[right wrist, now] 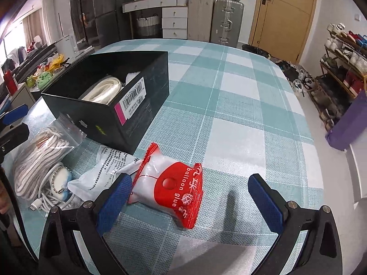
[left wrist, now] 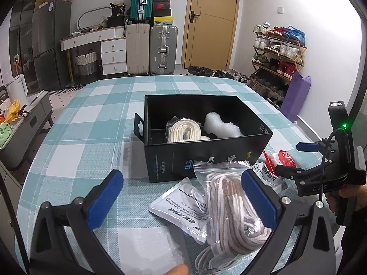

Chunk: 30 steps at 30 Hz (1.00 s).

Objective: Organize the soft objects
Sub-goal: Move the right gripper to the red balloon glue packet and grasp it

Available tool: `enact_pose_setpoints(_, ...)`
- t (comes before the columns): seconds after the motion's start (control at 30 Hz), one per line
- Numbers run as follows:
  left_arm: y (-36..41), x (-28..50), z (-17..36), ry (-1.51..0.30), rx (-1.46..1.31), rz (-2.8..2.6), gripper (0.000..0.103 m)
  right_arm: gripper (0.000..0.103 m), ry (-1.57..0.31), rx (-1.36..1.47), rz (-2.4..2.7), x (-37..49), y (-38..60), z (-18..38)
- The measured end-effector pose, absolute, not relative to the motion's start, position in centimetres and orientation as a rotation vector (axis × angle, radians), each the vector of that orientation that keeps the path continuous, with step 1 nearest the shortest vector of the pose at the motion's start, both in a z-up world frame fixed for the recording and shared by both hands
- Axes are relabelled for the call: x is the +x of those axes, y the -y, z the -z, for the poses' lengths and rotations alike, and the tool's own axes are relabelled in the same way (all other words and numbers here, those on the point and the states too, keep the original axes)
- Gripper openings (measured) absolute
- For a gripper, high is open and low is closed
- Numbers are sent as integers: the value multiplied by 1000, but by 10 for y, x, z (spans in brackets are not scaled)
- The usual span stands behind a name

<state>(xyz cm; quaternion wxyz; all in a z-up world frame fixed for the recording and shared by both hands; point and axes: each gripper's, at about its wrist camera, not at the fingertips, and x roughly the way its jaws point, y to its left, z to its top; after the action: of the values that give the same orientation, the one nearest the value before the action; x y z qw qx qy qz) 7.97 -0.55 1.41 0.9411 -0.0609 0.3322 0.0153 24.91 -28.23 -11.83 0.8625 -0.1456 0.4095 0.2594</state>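
balloon glue packet [right wrist: 169,188] 1 | rope bags 2 [left wrist: 231,208] | black box [left wrist: 206,153] 1

On a checked table [right wrist: 240,119]: one black box [left wrist: 206,153] holding one bag of cream laces [left wrist: 183,131] and one foam piece [left wrist: 221,125], beside one bag of striped laces [left wrist: 229,206], two white sachets [left wrist: 181,204], one balloon-glue packet [right wrist: 169,183], one white cable [right wrist: 49,197].
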Motion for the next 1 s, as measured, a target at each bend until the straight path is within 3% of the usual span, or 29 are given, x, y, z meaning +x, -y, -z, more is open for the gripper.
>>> enact_pose_setpoints(0.57,13,81,-12,-680,-108,-13,103,102,-864,-331,-565,251,275,127)
enact_pose_setpoints(0.83,17,80,-13,-684,-95,-5,103,78,-865,-336,-609,246,274,125)
enact_pose_setpoints(0.9,17,79,-13,-683,-95,-4,103,65,-868,-346,-623,245,273,126)
enact_pose_setpoints(1.0,18,79,-13,-686,-94,1,103,64,-862,-353,-628,243,272,126)
